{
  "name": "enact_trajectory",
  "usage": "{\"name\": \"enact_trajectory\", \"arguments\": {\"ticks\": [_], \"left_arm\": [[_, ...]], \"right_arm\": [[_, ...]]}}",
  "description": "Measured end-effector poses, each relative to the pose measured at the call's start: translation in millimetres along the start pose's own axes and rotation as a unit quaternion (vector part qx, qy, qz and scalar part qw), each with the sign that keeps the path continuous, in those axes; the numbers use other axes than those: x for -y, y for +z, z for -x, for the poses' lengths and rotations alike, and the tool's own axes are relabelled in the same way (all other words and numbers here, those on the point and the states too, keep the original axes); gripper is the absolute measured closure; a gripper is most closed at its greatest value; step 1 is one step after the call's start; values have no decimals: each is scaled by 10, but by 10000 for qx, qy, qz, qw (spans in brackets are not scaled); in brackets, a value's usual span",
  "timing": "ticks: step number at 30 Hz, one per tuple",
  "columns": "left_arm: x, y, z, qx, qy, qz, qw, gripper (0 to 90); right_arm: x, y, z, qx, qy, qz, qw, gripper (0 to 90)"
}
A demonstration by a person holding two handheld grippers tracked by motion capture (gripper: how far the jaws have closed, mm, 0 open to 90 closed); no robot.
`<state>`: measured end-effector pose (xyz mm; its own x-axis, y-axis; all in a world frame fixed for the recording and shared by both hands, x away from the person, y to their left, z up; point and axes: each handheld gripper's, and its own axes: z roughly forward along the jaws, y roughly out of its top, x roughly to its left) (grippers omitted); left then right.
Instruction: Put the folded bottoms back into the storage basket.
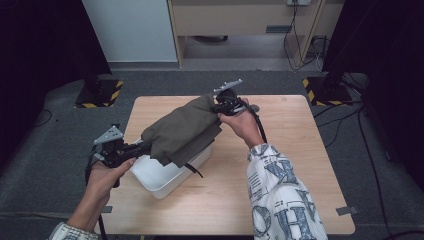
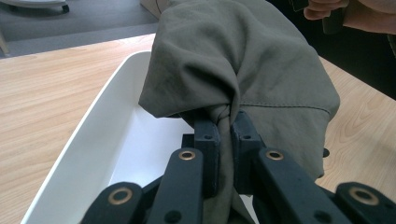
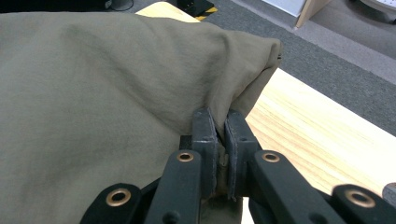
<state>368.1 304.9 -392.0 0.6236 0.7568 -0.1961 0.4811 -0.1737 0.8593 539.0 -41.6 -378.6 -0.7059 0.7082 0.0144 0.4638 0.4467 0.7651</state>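
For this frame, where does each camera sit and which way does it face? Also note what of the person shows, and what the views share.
High view: above the person's side, looking forward and down on the wooden table; forearms, both hands, left gripper and right gripper show.
Left gripper view: rides the left gripper, looking along its jaws, shut on the olive garment, over the white tray.
Right gripper view: rides the right gripper, jaws shut on the garment's edge.
Shared: all three show the olive garment and the table.
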Motion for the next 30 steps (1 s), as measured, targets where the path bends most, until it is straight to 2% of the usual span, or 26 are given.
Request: {"name": "enact_trajectory", "arguments": {"ticks": [30], "left_arm": [[165, -191, -155, -108, -126, -13, 9999, 836]], "right_arm": [[-94, 244, -229, -148, -163, -100, 9997, 847]]}}
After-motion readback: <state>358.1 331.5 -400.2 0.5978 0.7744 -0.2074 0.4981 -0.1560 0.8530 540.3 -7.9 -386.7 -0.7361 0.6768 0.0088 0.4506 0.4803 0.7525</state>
